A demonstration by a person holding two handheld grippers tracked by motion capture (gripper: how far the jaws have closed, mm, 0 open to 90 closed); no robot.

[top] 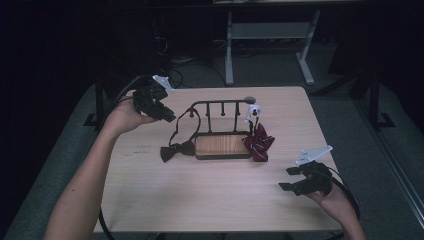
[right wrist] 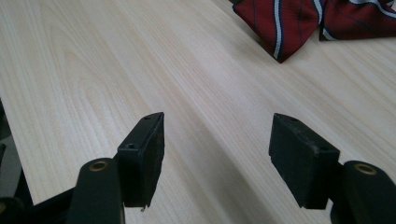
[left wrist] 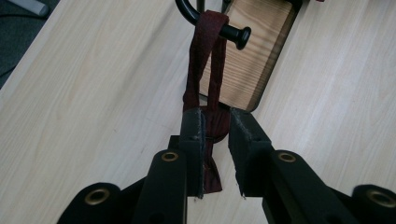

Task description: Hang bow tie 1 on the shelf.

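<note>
Overhead, you work on a pale wood-grain table [top: 210, 200] standing on grey carpet in a dark room, with a white-legged desk frame [top: 270, 45] beyond its far edge. At the table's middle stands a black metal rack [top: 222, 130] on a wooden base, and everything sits relative to it. Your left gripper [top: 167, 117] is raised just left of the rack's top rail, while your right gripper [top: 290, 178] hovers well off to the rack's near right, close to the table's front edge. A dark bow tie [top: 176, 150] rests on the table at the rack's left foot, its strap looped over the rack's left peg; a red striped tie [top: 259, 142] is bunched at the rack's right end. From above, that strap looks black; your left gripper view shows it as maroon, hanging off the knobbed peg, with your jaws nearly together around the fabric, though I cannot tell whether they pinch it. Your right gripper view shows its jaws spread wide over bare wood, the striped tie ahead.
</note>
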